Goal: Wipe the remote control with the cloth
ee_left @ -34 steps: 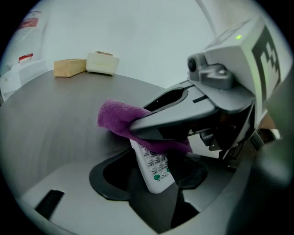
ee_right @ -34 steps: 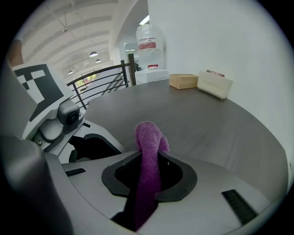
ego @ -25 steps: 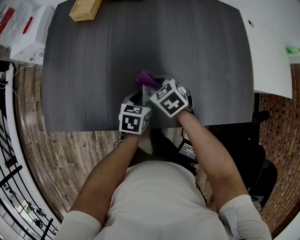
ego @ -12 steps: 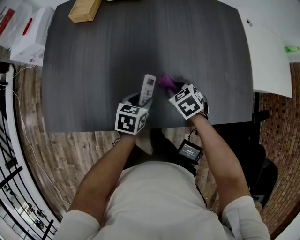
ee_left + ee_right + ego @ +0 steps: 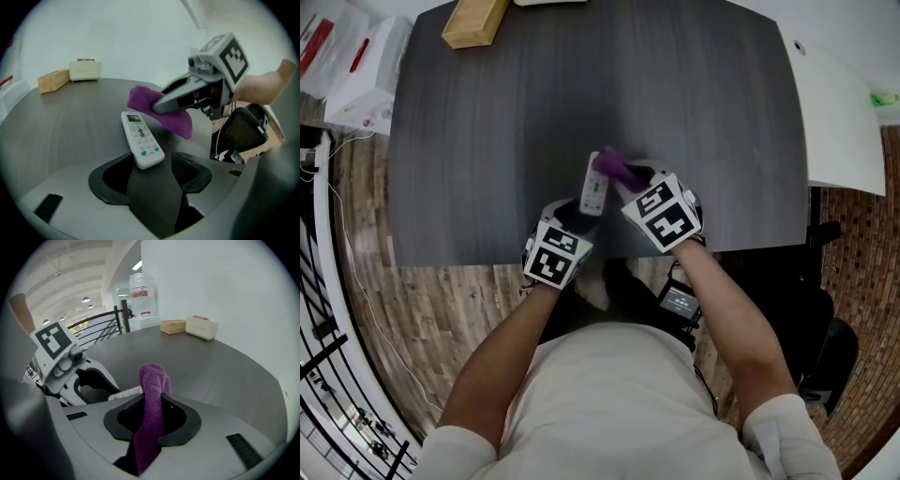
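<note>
Left gripper (image 5: 150,169): jaws apart and they have just been opening. The near end of the white remote control (image 5: 140,139) sits between the jaw tips. It is close against the left-hand jaw, with a visible gap to the other, so there is no squeeze on it. The remote looks to lie face up on the dark grey surface (image 5: 487,141), buttons and small screen showing, pointing away from the person. I cannot tell if it rests fully flat.

Right gripper (image 5: 152,405): jaws closed tight on the purple cloth (image 5: 153,380). The cloth is pinched in a bunch that sticks up and out past the tips. In the left gripper view the cloth hangs from the right gripper's tips just beside the far end of the remote, on its right. In the head view the cloth overlaps that far end. Contact between cloth and remote cannot be told.

Both grippers are close together near the front edge of the surface, angled down, with the marker cubes facing up and the person's forearms behind them.

At the far left corner of the surface there is a wooden block (image 5: 473,19), with a cream box (image 5: 85,70) next to it. Both are well apart from the remote. A white surface (image 5: 839,122) stands to the right, a black device (image 5: 680,300) is at the person's waist, and the floor (image 5: 431,309) is wood plank.
</note>
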Tool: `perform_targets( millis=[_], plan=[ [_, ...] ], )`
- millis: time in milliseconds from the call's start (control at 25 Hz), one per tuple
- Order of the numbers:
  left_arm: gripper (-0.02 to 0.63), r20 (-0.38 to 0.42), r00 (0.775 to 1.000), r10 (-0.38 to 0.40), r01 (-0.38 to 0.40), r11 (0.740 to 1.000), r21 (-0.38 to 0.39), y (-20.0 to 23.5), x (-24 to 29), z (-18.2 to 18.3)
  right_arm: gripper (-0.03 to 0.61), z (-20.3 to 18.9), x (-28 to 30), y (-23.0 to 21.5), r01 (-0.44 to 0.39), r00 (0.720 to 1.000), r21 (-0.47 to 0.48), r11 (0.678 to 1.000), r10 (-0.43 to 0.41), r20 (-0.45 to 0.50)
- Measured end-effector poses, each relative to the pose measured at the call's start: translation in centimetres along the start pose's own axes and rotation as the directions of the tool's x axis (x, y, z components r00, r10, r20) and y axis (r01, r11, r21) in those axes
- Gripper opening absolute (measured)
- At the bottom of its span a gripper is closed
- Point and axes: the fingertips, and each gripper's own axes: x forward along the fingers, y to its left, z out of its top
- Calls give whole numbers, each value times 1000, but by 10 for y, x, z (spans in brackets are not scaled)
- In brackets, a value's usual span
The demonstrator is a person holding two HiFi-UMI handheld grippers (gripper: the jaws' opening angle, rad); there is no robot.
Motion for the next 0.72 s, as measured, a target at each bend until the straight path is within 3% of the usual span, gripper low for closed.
perform_targets(
  millis=[120,240,600,720],
  plan=[
    [247,-30,999,-26,27,999,18,-8,5,-1,86,21,15,37,-73,997,-72,995,73,7],
    [241,-25,1000,-17,17,1000,3,-7,8,0,86,13,36,58,-109,993,-130,986,103,-55],
    [232,31,999,-37,39,997,-67,-2,8,10,86,7,40,58,-134,990,-80,988,130,-52],
    [227,27,998,-54,57,990,-127,1,11,10,86,7,41,57,-139,990,-72,988,136,-43]
  ],
)
